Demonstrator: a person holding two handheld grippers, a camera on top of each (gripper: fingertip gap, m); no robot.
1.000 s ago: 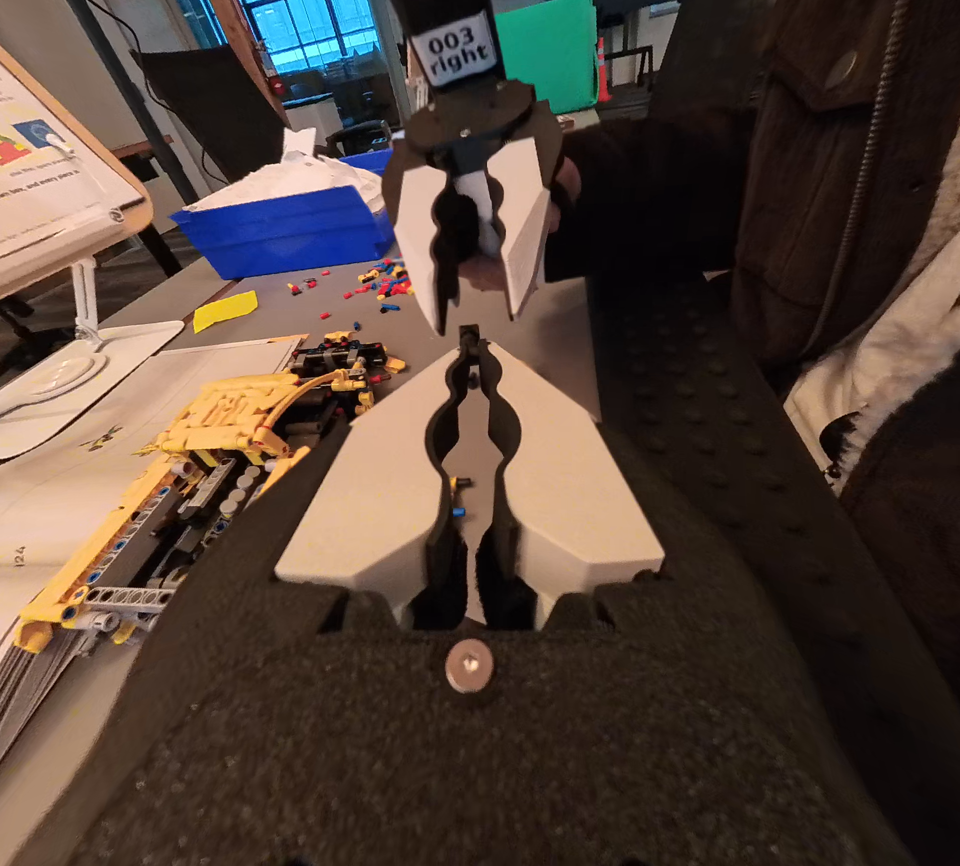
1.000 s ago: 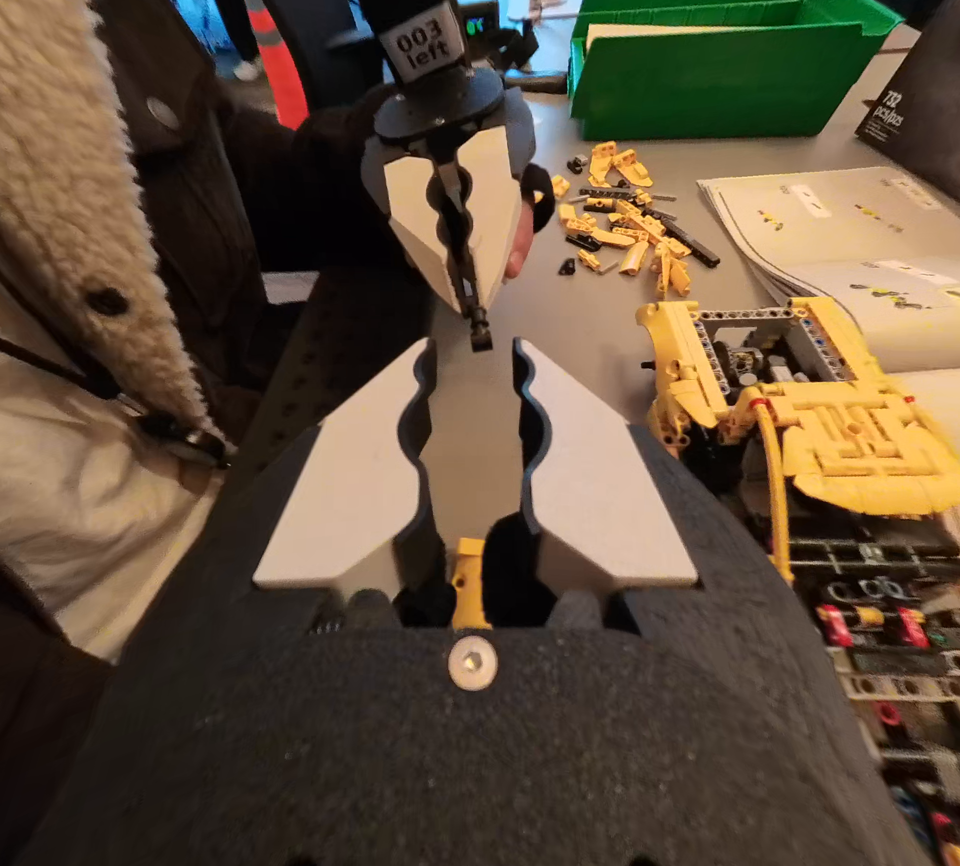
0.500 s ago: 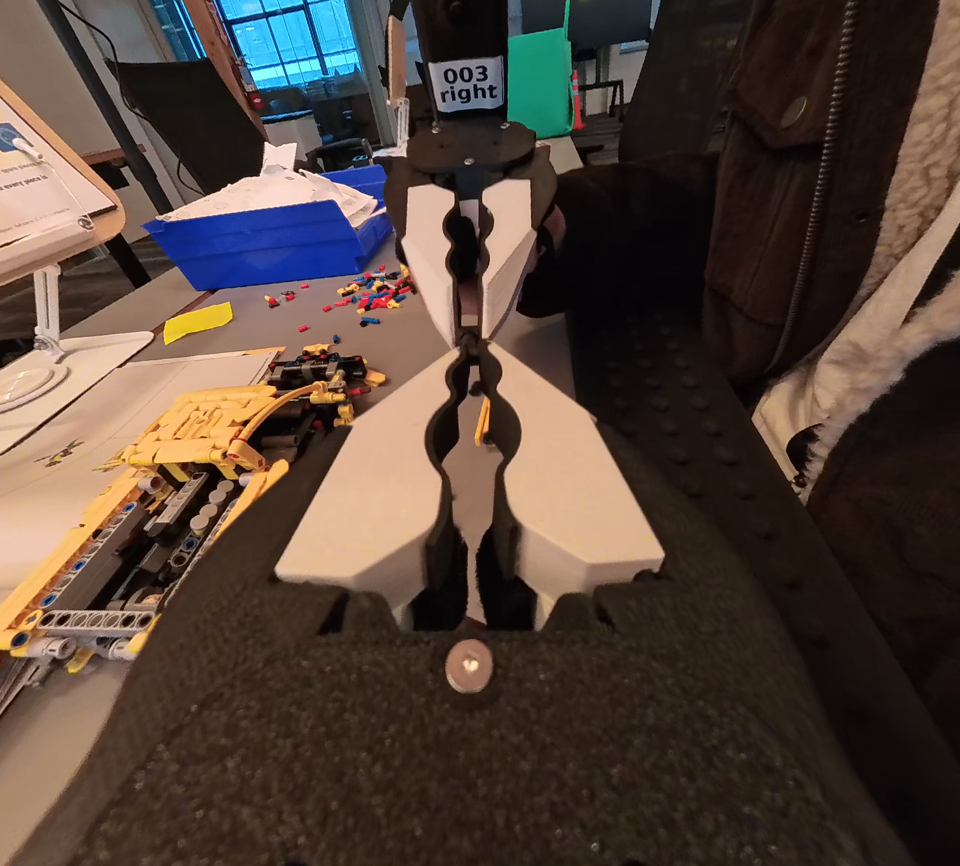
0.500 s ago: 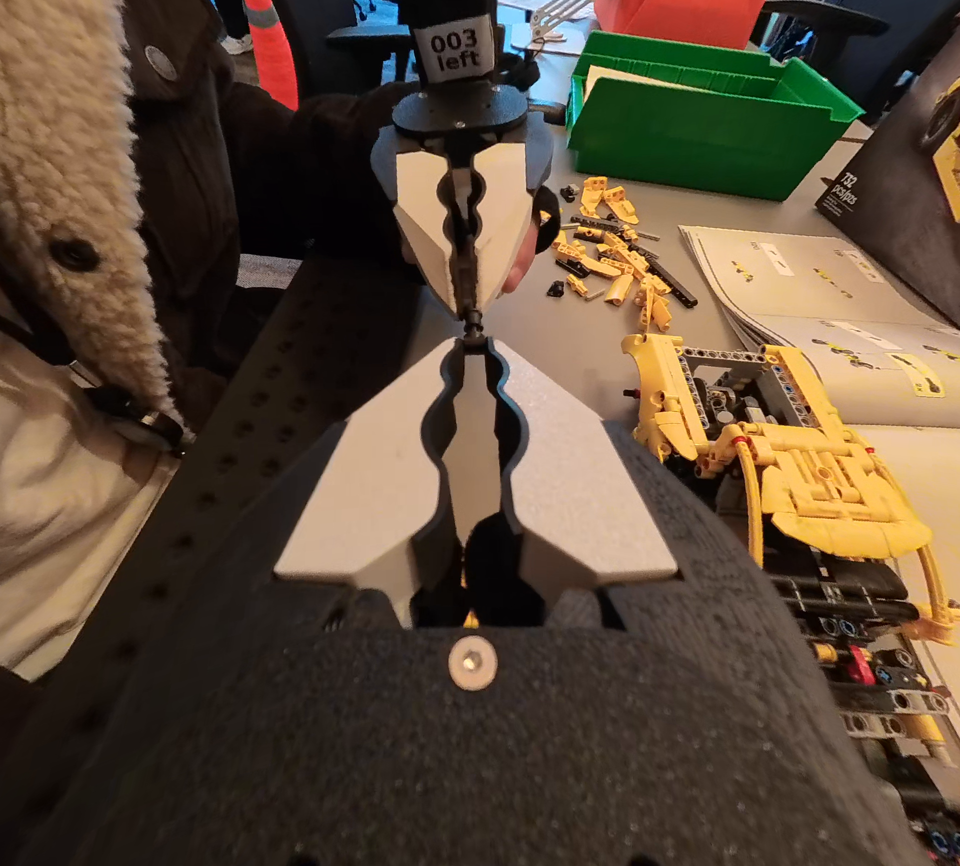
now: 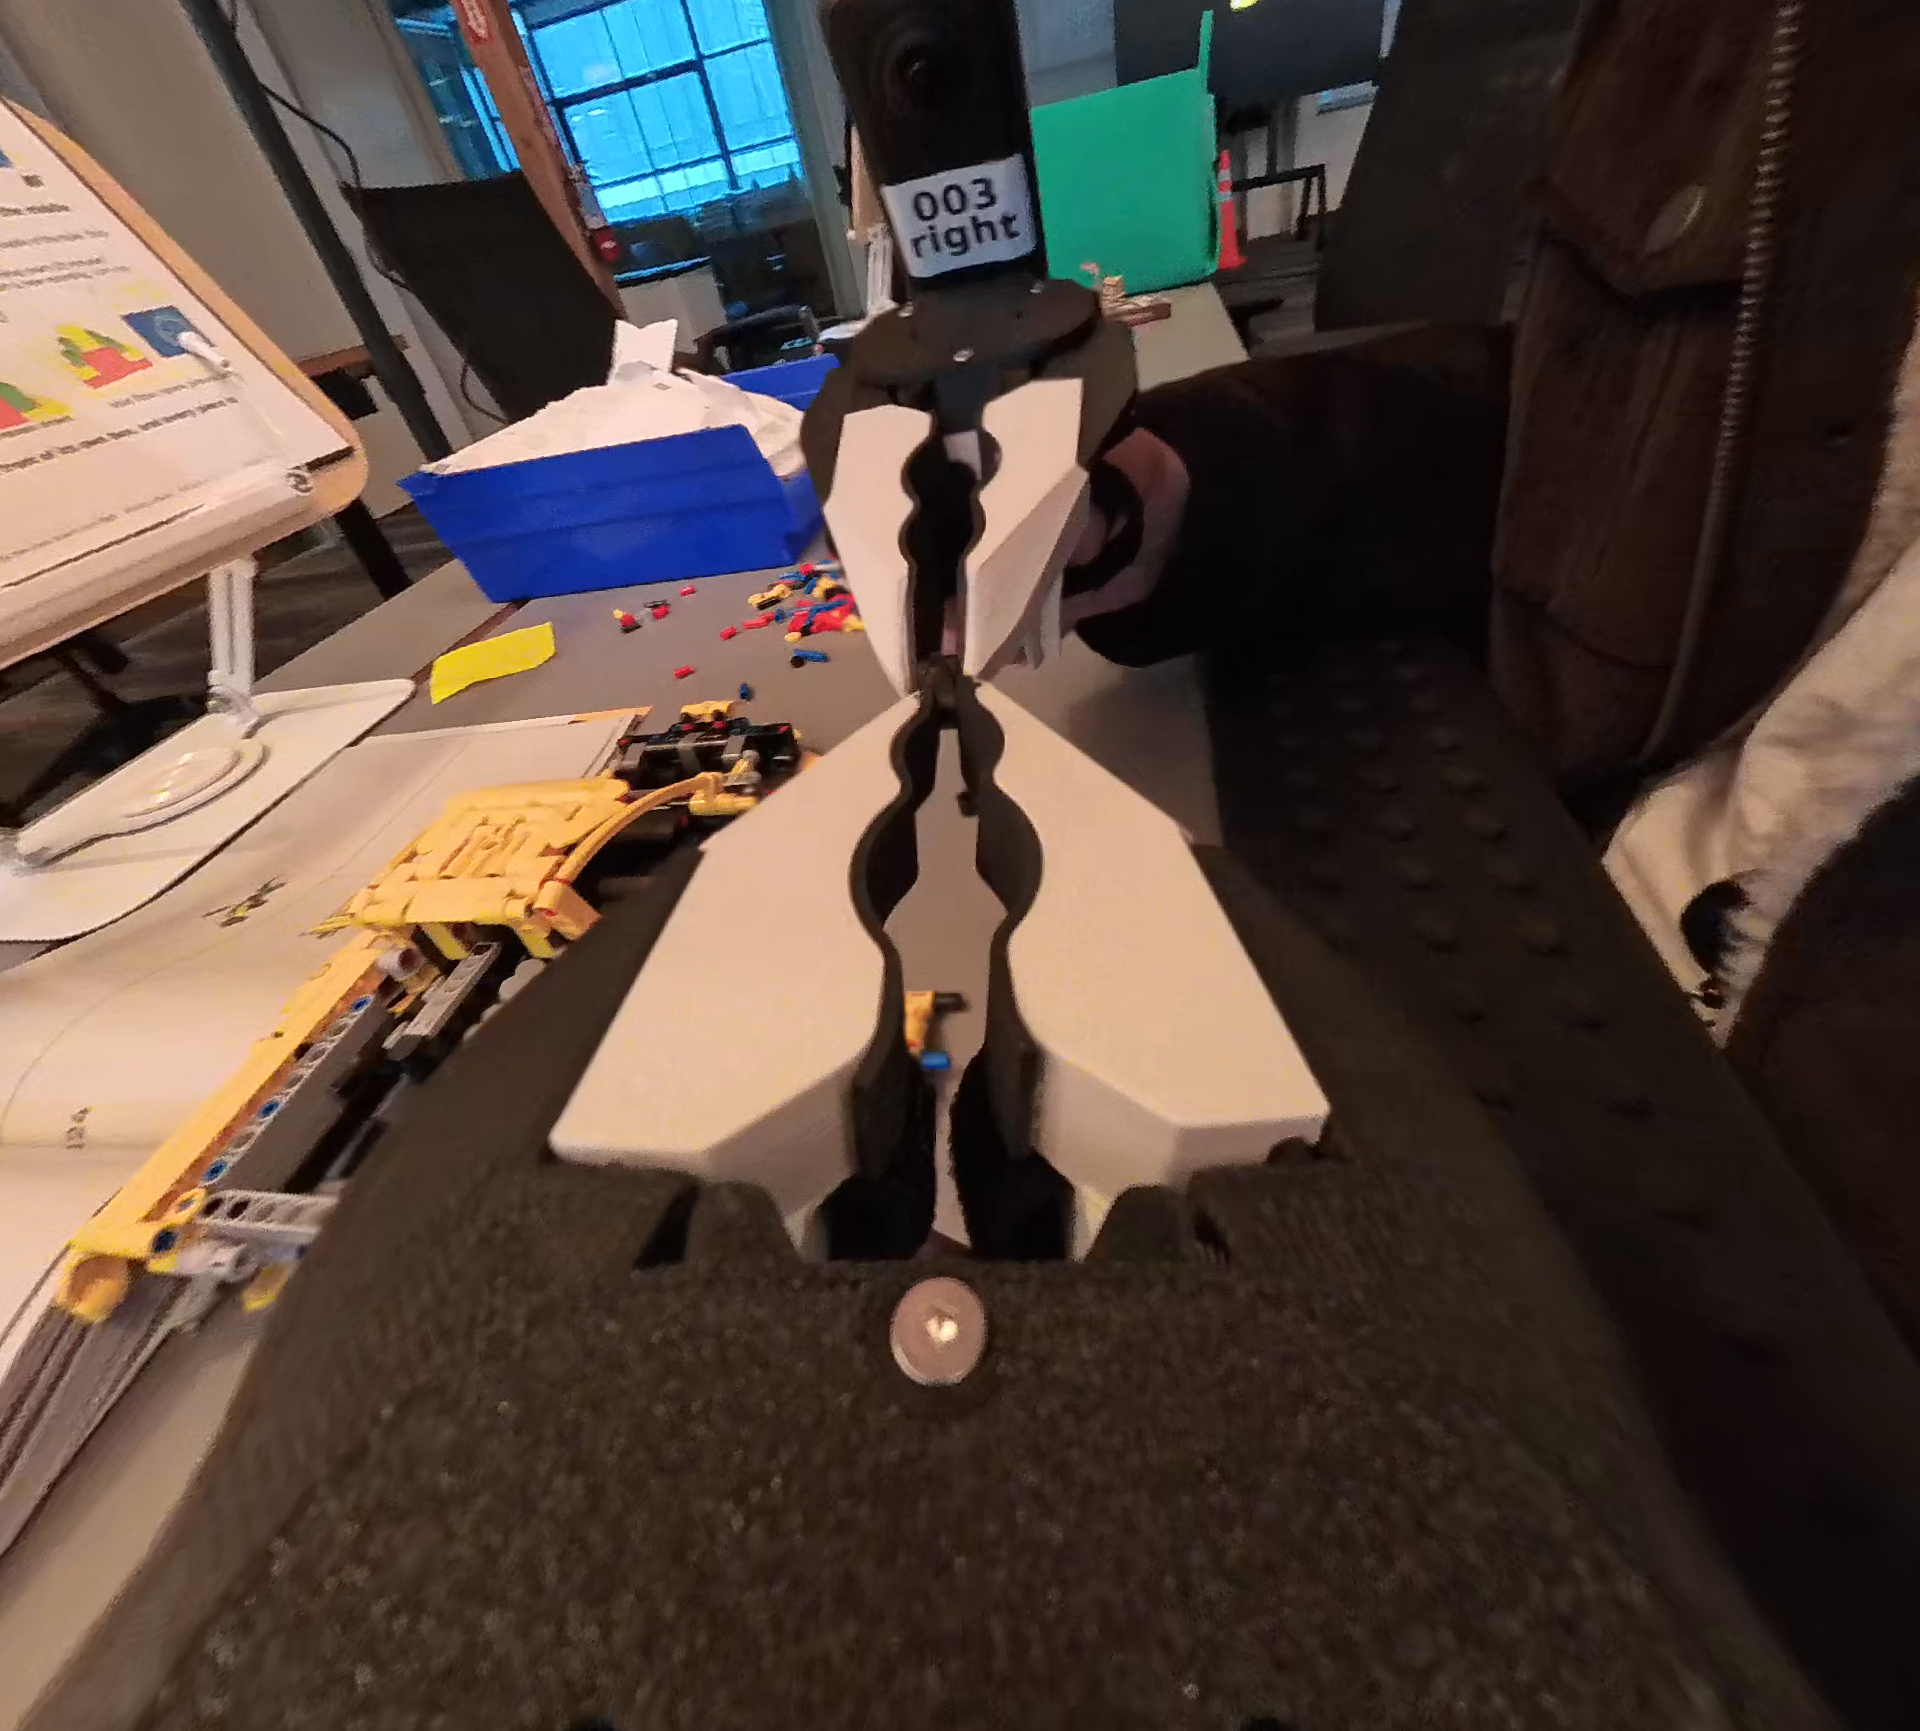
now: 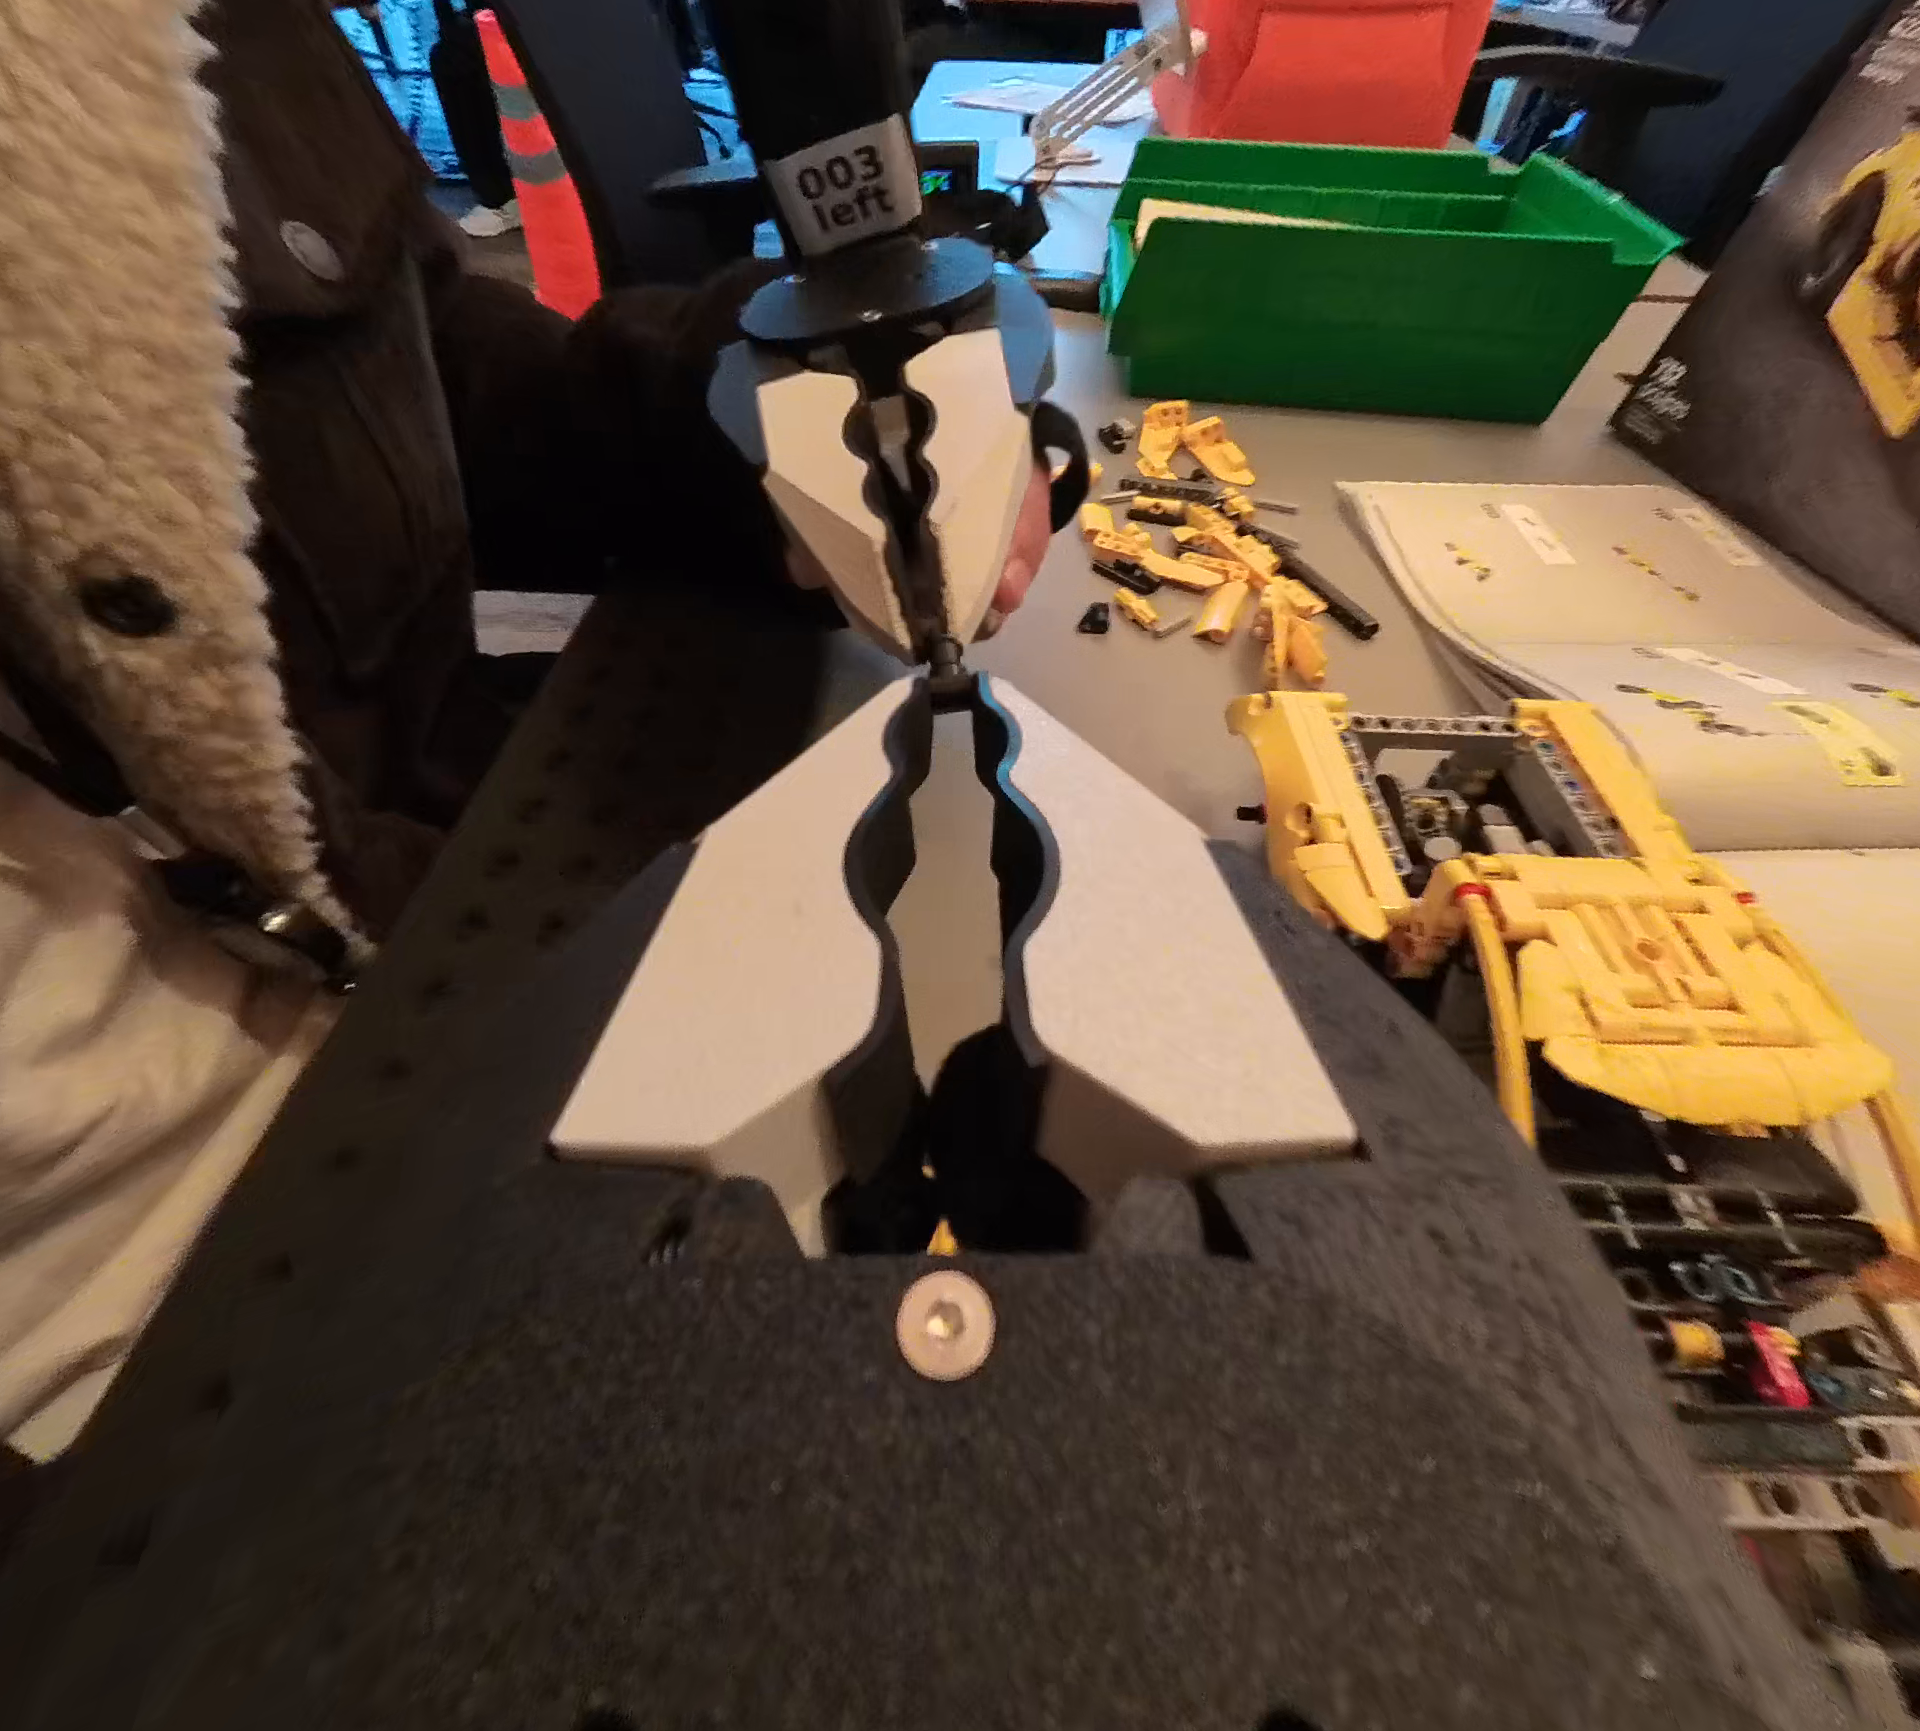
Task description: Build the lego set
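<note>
The left gripper [image 5: 943, 707] and the right gripper [image 6: 945, 689] meet tip to tip above the grey table [image 6: 1143, 694], each clenched on an end of one small black lego pin [image 6: 943, 655] held between them. The half-built yellow lego model [image 6: 1558, 933] lies on the table to the right of the right gripper's fingers, on the open instruction booklet [image 6: 1662, 601]. Loose yellow pieces [image 6: 1205, 538] lie beyond the model, before a green bin [image 6: 1351, 331]. From the left gripper, a blue bin [image 5: 623, 518] sits ahead to the left
</note>
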